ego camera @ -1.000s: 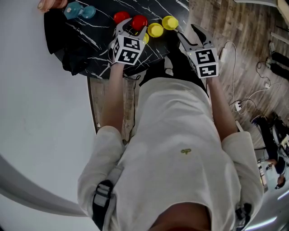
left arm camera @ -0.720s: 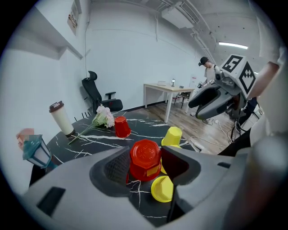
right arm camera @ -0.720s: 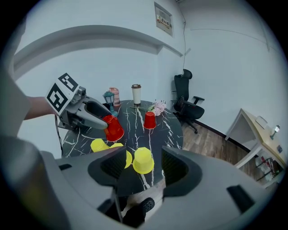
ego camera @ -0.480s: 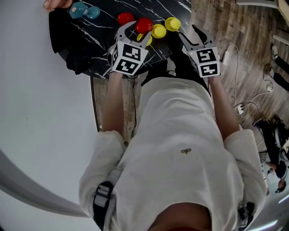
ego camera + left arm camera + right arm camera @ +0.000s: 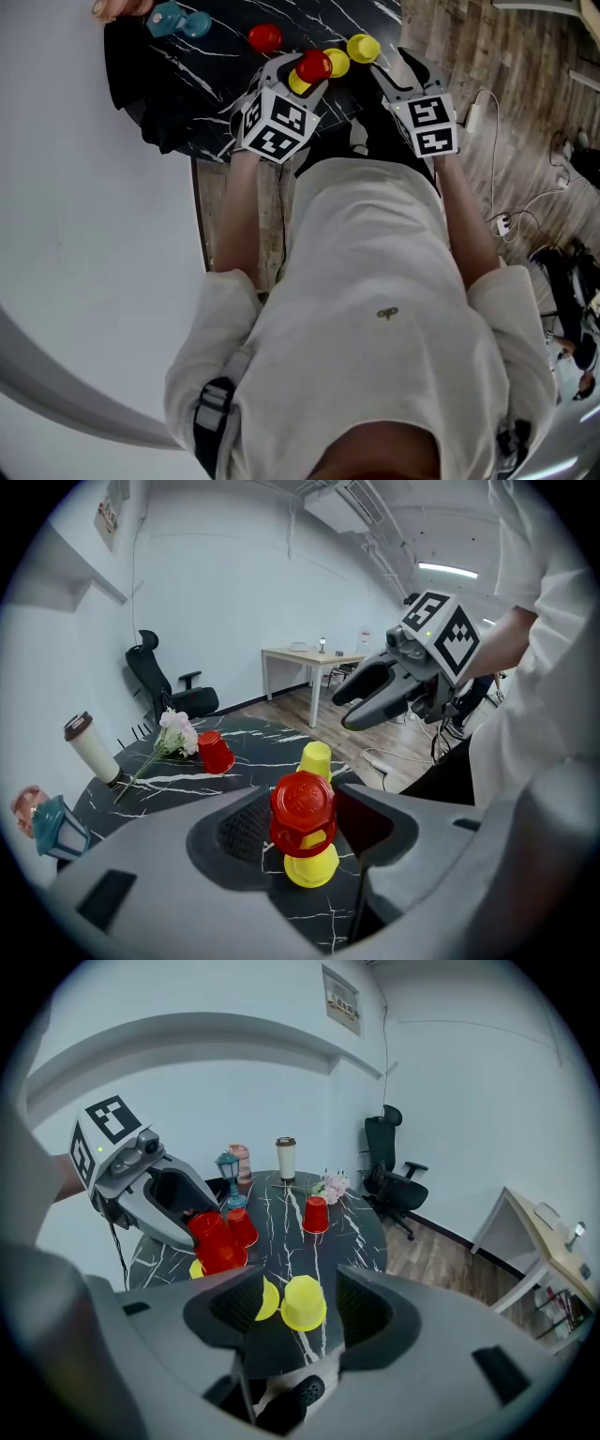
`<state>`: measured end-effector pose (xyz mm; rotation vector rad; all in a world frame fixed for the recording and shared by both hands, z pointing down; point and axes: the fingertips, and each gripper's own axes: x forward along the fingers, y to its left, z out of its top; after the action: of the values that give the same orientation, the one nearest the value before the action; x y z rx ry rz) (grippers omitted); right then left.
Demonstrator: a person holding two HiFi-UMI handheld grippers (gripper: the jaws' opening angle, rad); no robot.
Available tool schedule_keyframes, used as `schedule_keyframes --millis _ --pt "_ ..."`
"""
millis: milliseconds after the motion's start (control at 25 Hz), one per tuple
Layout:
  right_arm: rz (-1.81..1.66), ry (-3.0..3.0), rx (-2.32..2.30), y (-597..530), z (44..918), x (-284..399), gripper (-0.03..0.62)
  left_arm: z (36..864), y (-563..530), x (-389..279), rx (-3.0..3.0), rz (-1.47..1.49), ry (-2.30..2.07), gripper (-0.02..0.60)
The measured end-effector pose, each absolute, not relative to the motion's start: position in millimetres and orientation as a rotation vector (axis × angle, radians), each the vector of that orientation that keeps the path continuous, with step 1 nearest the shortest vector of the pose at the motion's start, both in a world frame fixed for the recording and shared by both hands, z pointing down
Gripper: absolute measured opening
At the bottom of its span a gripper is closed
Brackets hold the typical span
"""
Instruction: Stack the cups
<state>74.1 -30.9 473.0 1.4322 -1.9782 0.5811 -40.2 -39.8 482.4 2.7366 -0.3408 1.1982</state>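
My left gripper (image 5: 295, 75) is shut on an upside-down red cup (image 5: 314, 66), which sits between the jaws (image 5: 303, 813). It hangs right over an upside-down yellow cup (image 5: 312, 862) on the black marble table (image 5: 211, 66); I cannot tell whether they touch. Two more yellow cups (image 5: 337, 62) (image 5: 363, 47) stand to the right. One red cup (image 5: 265, 37) stands further back, another red cup (image 5: 216, 752) by the flowers. My right gripper (image 5: 398, 75) is open and holds nothing, at the table's near edge. A yellow cup (image 5: 303, 1302) lies ahead of its jaws.
A blue lantern (image 5: 169, 19), a lidded coffee cup (image 5: 91, 747) and a flower sprig (image 5: 173, 731) stand at the back of the table. A dark cloth (image 5: 141, 84) drapes over its left edge. A hand (image 5: 112, 7) rests at the far left. Cables (image 5: 497, 220) lie on the wooden floor.
My left gripper has carried the red cup to the right and nearer, from beside the other red cup to over a yellow cup. The right gripper has barely moved.
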Motion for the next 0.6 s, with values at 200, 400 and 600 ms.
schedule_keyframes --millis 200,400,600 --pt "0.582 -1.973 1.427 -31.1 475.1 75.0 0.247 486.2 -31.5 -36.1 2.752 1.23 -0.262 0.212" --pt "0.587 -1.971 1.428 -31.4 475.5 74.6 0.247 488.2 -27.2 -35.0 2.763 1.253 -0.224 0.212" --pt "0.586 -1.969 1.428 -30.5 476.2 74.8 0.245 488.2 -25.3 -34.8 2.775 1.253 -0.212 0.212"
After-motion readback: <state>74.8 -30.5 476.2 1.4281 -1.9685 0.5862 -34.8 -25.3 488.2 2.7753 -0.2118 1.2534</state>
